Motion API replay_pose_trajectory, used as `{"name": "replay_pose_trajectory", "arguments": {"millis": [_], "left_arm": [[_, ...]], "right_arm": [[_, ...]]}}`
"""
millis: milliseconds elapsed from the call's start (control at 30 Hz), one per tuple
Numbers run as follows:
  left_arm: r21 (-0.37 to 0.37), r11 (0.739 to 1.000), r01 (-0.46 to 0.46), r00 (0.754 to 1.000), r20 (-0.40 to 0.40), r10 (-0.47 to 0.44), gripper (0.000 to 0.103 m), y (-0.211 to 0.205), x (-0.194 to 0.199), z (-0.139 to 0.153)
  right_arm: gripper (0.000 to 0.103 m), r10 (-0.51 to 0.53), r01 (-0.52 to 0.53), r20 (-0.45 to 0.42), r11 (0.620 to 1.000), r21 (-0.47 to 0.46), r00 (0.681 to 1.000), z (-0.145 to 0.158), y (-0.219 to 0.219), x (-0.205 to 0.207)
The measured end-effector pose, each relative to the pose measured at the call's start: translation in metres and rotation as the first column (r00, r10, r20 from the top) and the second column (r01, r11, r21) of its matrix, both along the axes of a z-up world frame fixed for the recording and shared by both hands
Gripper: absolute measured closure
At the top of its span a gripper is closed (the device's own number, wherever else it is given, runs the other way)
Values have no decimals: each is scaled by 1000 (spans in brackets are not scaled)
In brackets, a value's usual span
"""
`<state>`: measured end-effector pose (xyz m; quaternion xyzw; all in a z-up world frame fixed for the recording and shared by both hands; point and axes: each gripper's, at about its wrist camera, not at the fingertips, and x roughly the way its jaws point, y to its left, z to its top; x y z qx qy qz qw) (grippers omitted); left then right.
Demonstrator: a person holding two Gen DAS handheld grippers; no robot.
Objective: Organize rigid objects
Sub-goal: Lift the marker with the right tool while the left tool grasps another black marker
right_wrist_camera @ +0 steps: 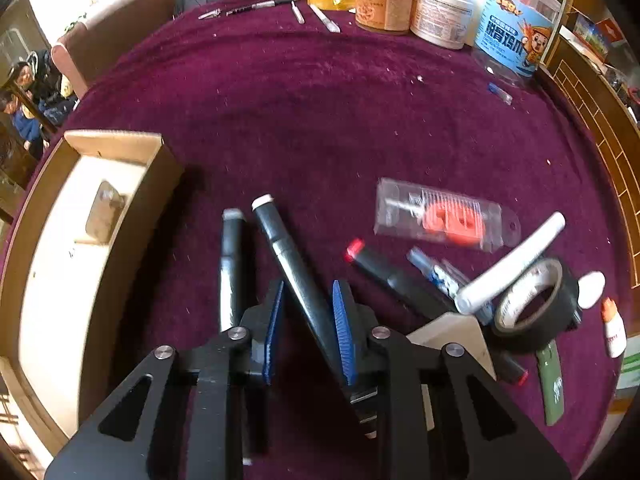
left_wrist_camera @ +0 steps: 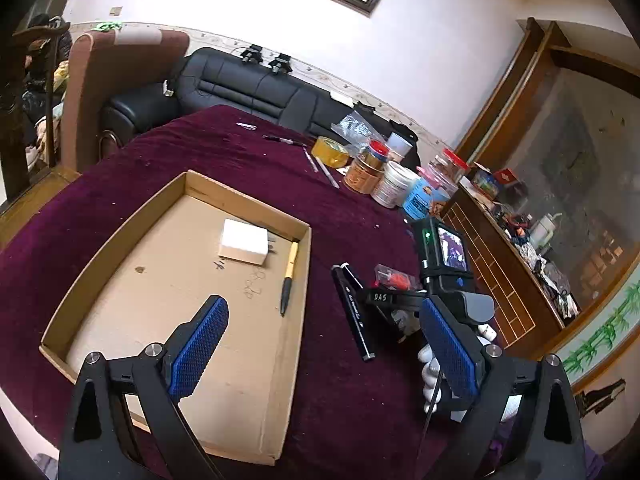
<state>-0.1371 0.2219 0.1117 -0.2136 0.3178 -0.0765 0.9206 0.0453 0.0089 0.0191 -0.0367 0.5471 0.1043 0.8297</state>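
A shallow cardboard box (left_wrist_camera: 120,240) lies on the purple tablecloth and holds a white block (left_wrist_camera: 243,241) and a yellow-and-black pen (left_wrist_camera: 289,276). My left gripper (left_wrist_camera: 320,344) is open and empty above the box's near right edge. A black marker (left_wrist_camera: 353,312) lies just right of the box. In the right wrist view, my right gripper (right_wrist_camera: 308,328) has its jaws narrowed around a black marker (right_wrist_camera: 294,268) with a white cap, which passes diagonally between the pads; whether they touch it is unclear. A second black marker (right_wrist_camera: 231,268) lies left of it, beside the box (right_wrist_camera: 160,184).
To the right lie a packet with an orange part (right_wrist_camera: 444,216), a red-capped marker (right_wrist_camera: 384,272), a white tube (right_wrist_camera: 512,264), a tape roll (right_wrist_camera: 532,304), a small bottle (right_wrist_camera: 614,328) and a green knife (right_wrist_camera: 552,380). Jars and tubs (right_wrist_camera: 440,8) stand at the table's far edge.
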Motion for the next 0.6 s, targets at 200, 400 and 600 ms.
{"name": "replay_pose_trajectory", "arguments": {"millis": [200, 400, 600], "left_arm": [[40, 998, 43, 999, -29, -42, 9, -21, 9, -5], [114, 984, 140, 987, -97, -129, 9, -64, 32, -18], [202, 961, 189, 967, -208, -146, 12, -106, 80, -45]], "right_arm": [[87, -39, 60, -97, 972, 228, 995, 6, -28, -35], [88, -49, 62, -59, 965, 256, 997, 7, -61, -83], [88, -65, 68, -22, 956, 286, 998, 0, -83, -95]]}}
